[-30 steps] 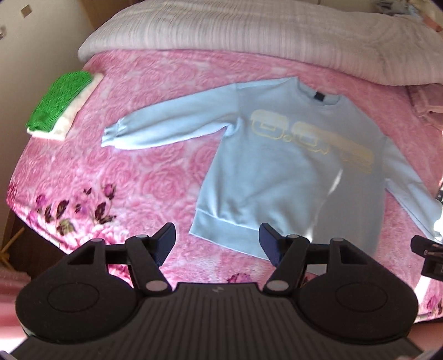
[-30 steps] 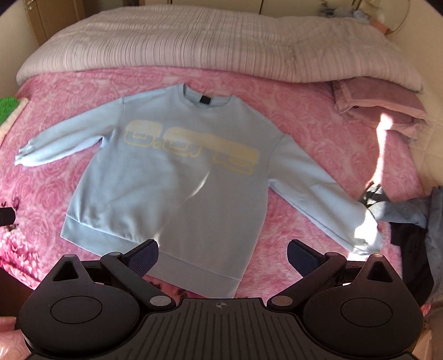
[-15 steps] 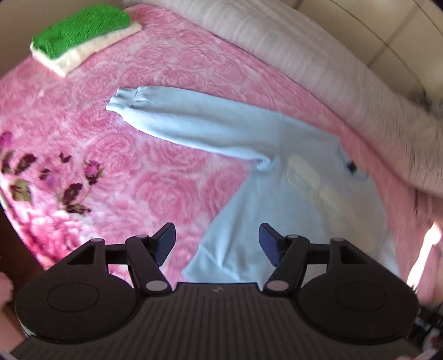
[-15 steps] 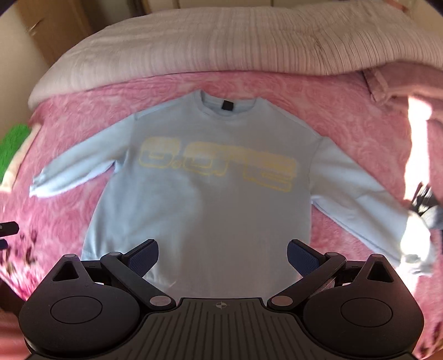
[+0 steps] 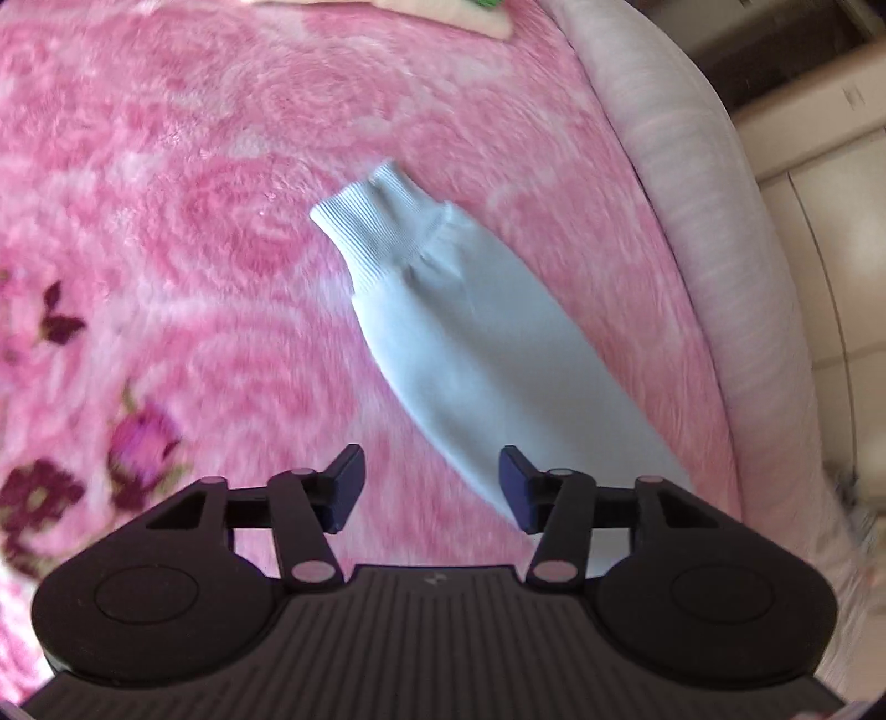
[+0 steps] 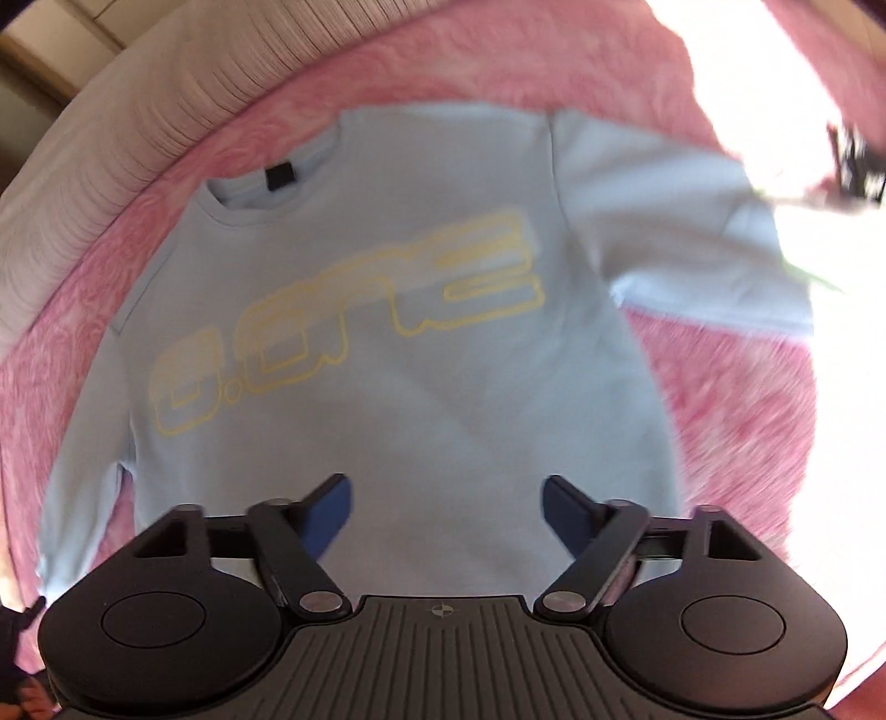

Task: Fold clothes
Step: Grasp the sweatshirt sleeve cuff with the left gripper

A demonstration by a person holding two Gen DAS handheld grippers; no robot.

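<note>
A light blue sweatshirt (image 6: 398,354) with yellow outlined lettering lies flat, front up, on a pink rose-patterned blanket (image 5: 166,232). In the left wrist view only one sleeve (image 5: 482,343) shows, its ribbed cuff (image 5: 382,221) pointing away. My left gripper (image 5: 432,487) hovers over the sleeve's lower edge; its jaws are closing, with the edge of the sleeve just between them and no pad pressing. My right gripper (image 6: 446,507) hangs over the lower body of the sweatshirt. Its jaws are closing too, above the cloth, with nothing pinched.
A pale striped quilt (image 5: 720,277) runs along the far side of the bed (image 6: 88,144). A cream and green folded cloth (image 5: 465,14) lies at the top edge. Dark clothing (image 6: 855,166) sits in bright sunlight at the right. Wardrobe panels stand beyond the bed.
Both grippers have dropped closer to the bed and rolled. The left one has swung out to the sleeve and cuff; the right now looms over the chest. Both pairs of jaws have narrowed.
</note>
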